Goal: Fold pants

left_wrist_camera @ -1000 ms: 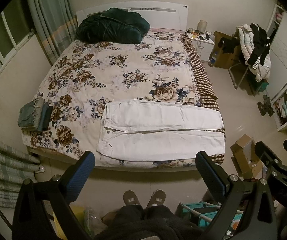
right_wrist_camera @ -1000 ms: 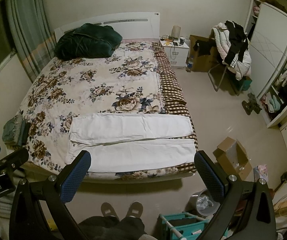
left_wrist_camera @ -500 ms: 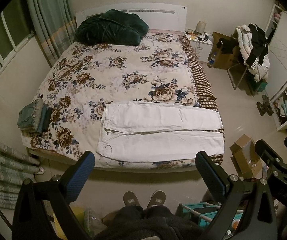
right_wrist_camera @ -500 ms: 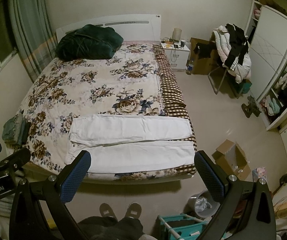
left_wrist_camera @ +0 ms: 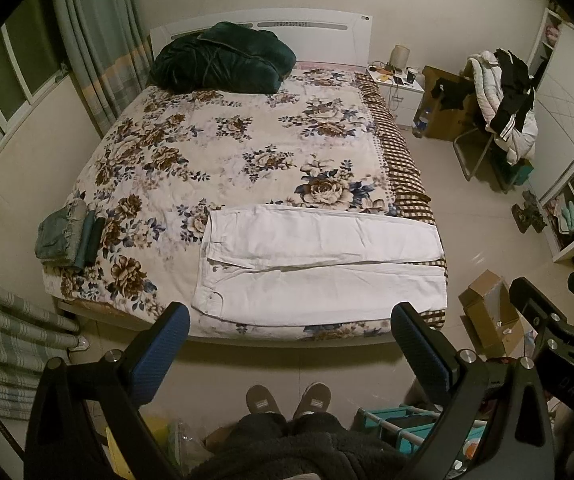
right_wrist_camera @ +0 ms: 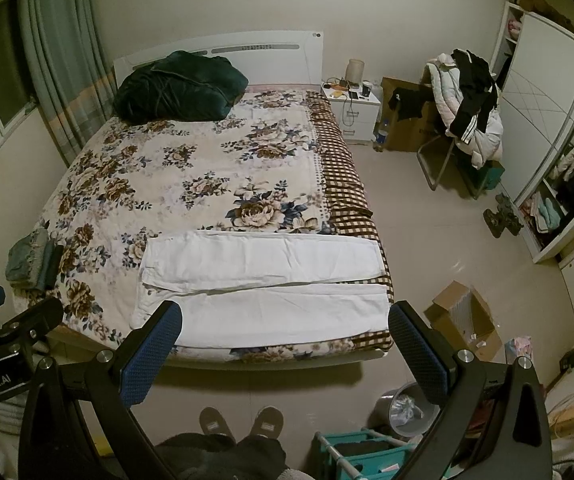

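White pants [left_wrist_camera: 323, 264] lie flat along the near edge of the floral bed [left_wrist_camera: 223, 148], waist to the left, legs to the right, both legs side by side. They also show in the right wrist view [right_wrist_camera: 263, 284]. My left gripper [left_wrist_camera: 289, 344] is open and empty, held high above the floor in front of the bed. My right gripper [right_wrist_camera: 283, 340] is open and empty, also back from the bed. Neither touches the pants.
A stack of folded clothes [left_wrist_camera: 67, 236] sits at the bed's left edge. A dark green duvet [left_wrist_camera: 223, 60] lies at the headboard. A cardboard box [right_wrist_camera: 463, 320], a bin [right_wrist_camera: 407, 408] and a teal rack [right_wrist_camera: 351, 452] stand on the floor at right. My slippers [left_wrist_camera: 287, 400] are below.
Both grippers have drifted slightly, so the bed sits a little lower in view. The pants have not moved and both grippers stay open.
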